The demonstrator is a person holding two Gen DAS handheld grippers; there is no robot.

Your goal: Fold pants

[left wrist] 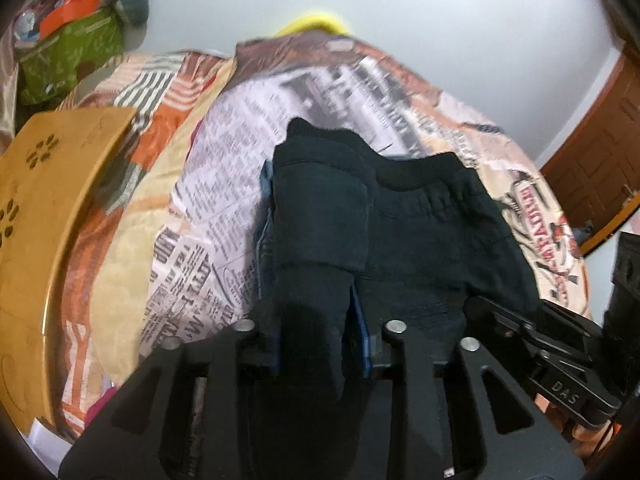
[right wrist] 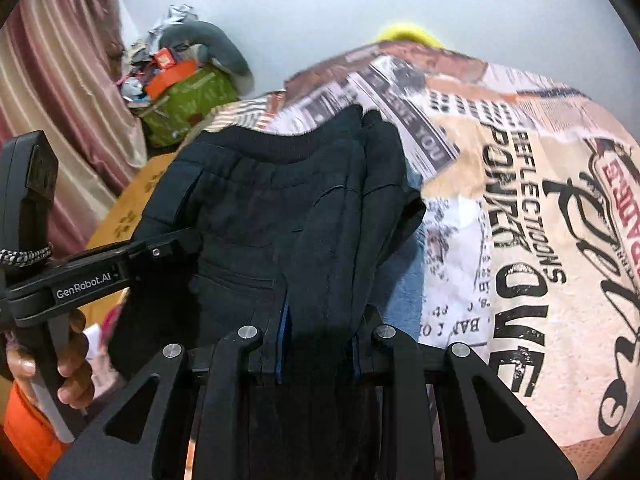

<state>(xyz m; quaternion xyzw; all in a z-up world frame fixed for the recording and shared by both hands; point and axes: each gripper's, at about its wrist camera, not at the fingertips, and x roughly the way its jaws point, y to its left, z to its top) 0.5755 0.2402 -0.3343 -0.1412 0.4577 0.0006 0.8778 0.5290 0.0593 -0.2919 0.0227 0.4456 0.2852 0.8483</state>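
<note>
Dark navy pants (left wrist: pixel 420 232) lie folded on a bed with a newspaper-print cover (left wrist: pixel 224 184), waistband at the far end. My left gripper (left wrist: pixel 316 344) is shut on a fold of the pants at their near left part, cloth bunched between the blue-padded fingers (left wrist: pixel 362 344). My right gripper (right wrist: pixel 318 348) is shut on the pants (right wrist: pixel 260 208) at their near right part. The left gripper (right wrist: pixel 100 276) shows at the left of the right wrist view, held by a hand. The right gripper (left wrist: pixel 560 364) shows at the lower right of the left wrist view.
A wooden headboard (left wrist: pixel 44 216) stands at the left. A green box (left wrist: pixel 68 56) with clutter sits at the far left by a striped curtain (right wrist: pixel 52 80). A wooden door (left wrist: pixel 600 168) is at the right. A yellow object (left wrist: pixel 316 24) peeks behind the bed.
</note>
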